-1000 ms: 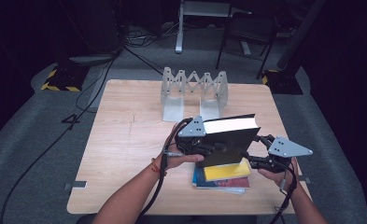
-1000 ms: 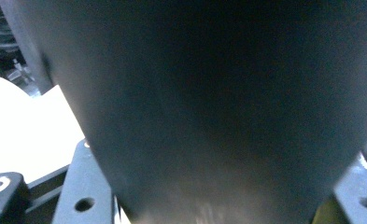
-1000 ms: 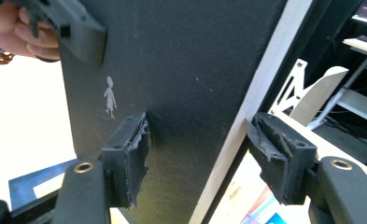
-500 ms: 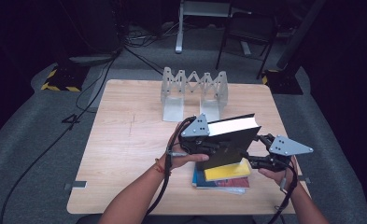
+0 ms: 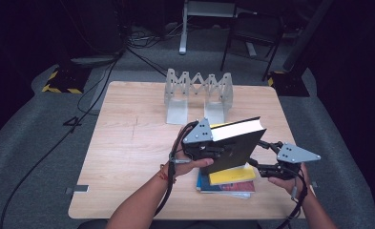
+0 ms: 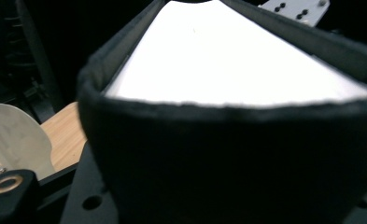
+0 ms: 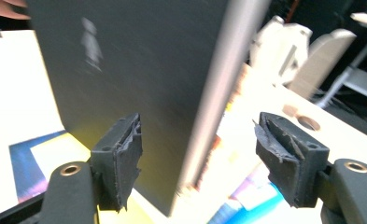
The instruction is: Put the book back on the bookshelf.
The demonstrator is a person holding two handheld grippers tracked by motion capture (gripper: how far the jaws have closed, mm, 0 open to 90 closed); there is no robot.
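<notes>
While the left gripper grasps the black book, jaws just tightened, it tilts above the stack.
Right gripper: released, jaws just widening astride the book's edge.

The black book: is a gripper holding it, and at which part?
The left gripper holds the black book at its spine end; the right gripper is open, not pressing.

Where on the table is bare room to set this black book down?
Bare wood runs along the table's left half, from the metal rack down to the near edge. A narrower strip lies right of the rack. It is crowded near-right, where the black book hangs above the book stack.
</notes>
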